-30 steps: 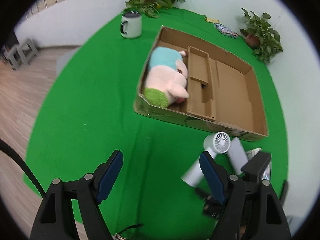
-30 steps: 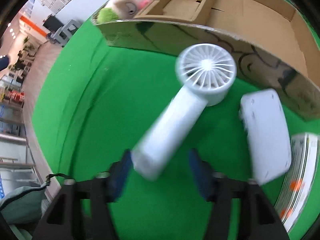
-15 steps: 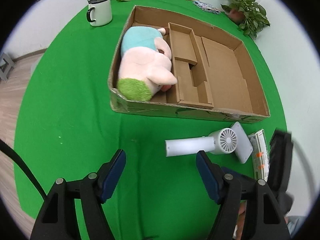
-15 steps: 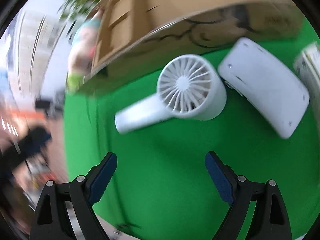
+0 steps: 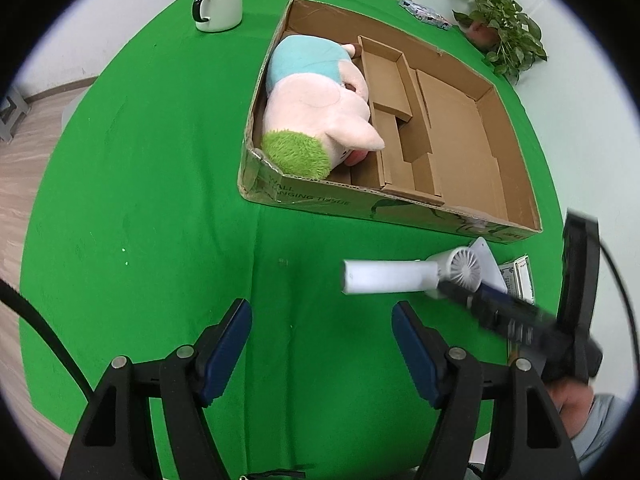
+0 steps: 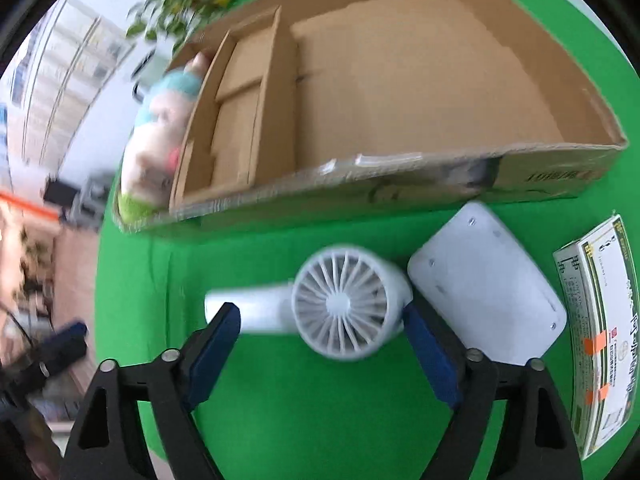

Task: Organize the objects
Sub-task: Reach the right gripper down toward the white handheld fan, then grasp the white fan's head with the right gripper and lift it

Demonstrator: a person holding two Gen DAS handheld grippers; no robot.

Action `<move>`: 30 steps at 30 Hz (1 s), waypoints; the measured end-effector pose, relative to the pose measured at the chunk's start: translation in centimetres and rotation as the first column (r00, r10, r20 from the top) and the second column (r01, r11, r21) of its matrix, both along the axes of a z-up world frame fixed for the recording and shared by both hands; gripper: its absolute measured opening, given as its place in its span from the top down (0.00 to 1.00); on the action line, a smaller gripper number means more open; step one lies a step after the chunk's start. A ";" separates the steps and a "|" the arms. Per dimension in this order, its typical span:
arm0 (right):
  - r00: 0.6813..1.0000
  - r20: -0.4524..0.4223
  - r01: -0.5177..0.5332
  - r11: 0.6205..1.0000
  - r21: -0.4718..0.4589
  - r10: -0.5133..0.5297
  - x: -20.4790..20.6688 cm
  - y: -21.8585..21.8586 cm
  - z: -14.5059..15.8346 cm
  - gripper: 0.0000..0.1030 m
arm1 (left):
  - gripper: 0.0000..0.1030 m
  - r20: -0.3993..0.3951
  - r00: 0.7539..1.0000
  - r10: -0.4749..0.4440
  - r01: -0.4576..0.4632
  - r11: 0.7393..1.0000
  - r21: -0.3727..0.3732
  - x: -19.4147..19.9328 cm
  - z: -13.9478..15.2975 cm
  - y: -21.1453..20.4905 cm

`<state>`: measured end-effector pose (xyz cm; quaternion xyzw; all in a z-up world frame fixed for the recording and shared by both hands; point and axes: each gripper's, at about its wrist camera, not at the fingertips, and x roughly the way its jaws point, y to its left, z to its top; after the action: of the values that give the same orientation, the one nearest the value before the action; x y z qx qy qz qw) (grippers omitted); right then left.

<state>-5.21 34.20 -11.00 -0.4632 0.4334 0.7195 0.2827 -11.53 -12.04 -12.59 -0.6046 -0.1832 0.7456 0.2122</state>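
A white handheld fan [image 6: 340, 308] lies on the green cloth in front of the cardboard box [image 6: 400, 192]; it also shows in the left wrist view [image 5: 408, 276]. My right gripper [image 6: 320, 340] is open, its fingers either side of the fan's head and handle, not closed on it. It shows blurred in the left wrist view [image 5: 500, 312]. My left gripper [image 5: 320, 344] is open and empty above bare cloth, left of the fan. A plush pig toy [image 5: 316, 108] lies in the box's left compartment [image 5: 260, 120].
A white flat device [image 6: 488, 292] lies right of the fan, touching it. A printed carton [image 6: 600, 328] lies further right. A white mug [image 5: 218, 4] and potted plants [image 5: 504, 36] stand at the table's far side.
The right gripper let go of the fan's handle, swung round and moved in over the fan's head. The fan now lies flat with its handle pointing left. The left gripper rose and drew back.
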 end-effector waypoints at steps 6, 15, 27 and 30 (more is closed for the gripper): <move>0.966 -0.071 -0.256 0.960 -0.114 0.249 0.2 -7.6 1.2 0.23 | 0.31 0.036 0.999 0.020 -0.022 0.998 0.052 0.1 -1.1 -0.6; 0.932 0.165 -0.359 0.890 0.282 0.323 -1.5 -4.8 3.8 0.18 | 0.31 0.065 0.998 -0.006 0.001 0.997 0.082 0.4 -1.8 0.2; 0.901 0.131 -0.419 0.908 0.017 0.413 0.1 -5.6 0.6 0.52 | 0.31 0.114 0.993 -0.019 0.002 0.989 0.146 0.5 -3.3 0.7; 0.951 0.047 -0.302 0.949 -0.088 0.307 1.8 -5.7 0.3 0.67 | 0.31 0.140 0.990 -0.025 -0.001 0.984 0.178 0.0 -3.9 1.3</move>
<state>-3.43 28.48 -10.72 -0.5569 0.3763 0.7224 0.1627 -11.50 -10.71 -16.49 -0.6356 -0.2600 0.6803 0.2562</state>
